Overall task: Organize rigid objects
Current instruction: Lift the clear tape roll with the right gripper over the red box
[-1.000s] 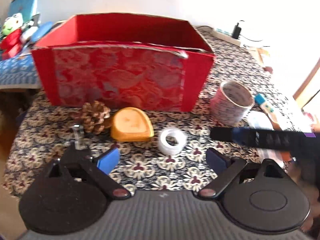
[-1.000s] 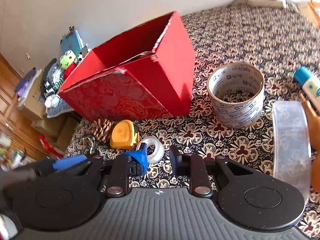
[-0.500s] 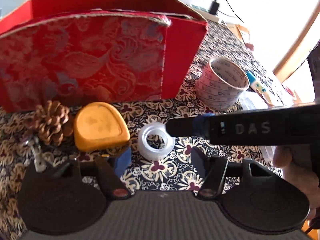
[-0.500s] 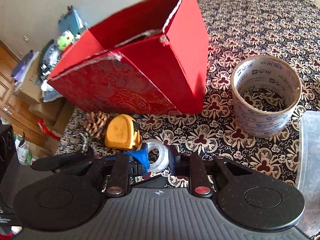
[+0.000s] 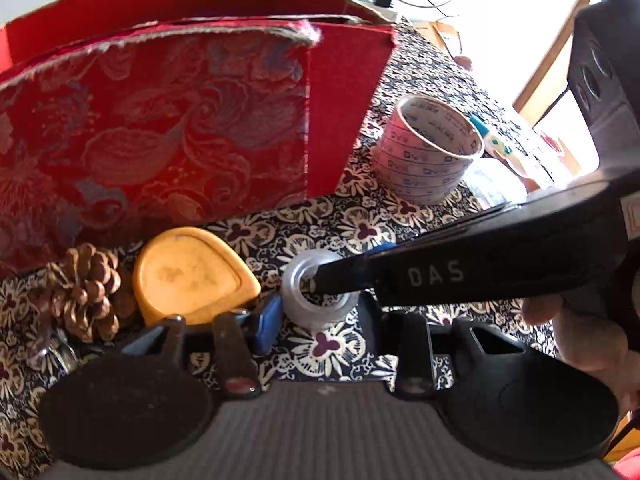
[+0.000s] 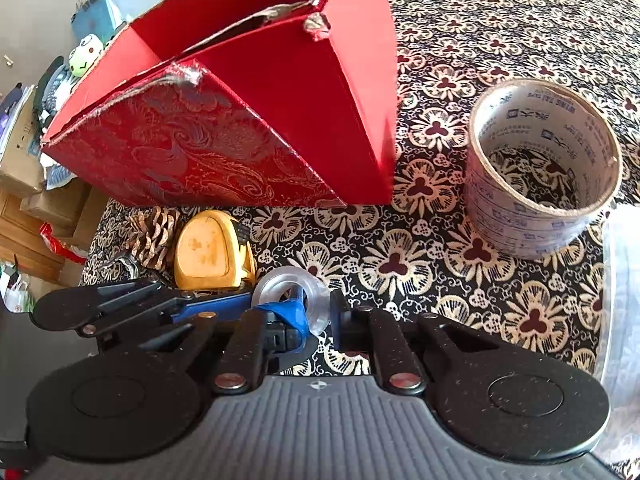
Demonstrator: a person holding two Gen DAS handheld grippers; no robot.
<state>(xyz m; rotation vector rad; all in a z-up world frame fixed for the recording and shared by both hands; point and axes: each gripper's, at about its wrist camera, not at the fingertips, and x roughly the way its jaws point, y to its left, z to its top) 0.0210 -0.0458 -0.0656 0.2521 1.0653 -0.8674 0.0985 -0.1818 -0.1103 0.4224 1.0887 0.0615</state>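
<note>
Flanking small tape roll (image 6: 294, 294), right tongs (image 6: 316, 316) beside red box (image 6: 224, 128).

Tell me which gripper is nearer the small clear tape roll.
Right. The right gripper has one finger inside the small clear tape roll, its wall between the fingers. The left gripper sits open just short of it.

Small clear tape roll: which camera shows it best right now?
The left wrist view. There the small clear tape roll shows nearly whole on the patterned cloth, with a right gripper finger reaching into its hole. In the right wrist view the roll is partly hidden behind the blue-padded finger.
</note>
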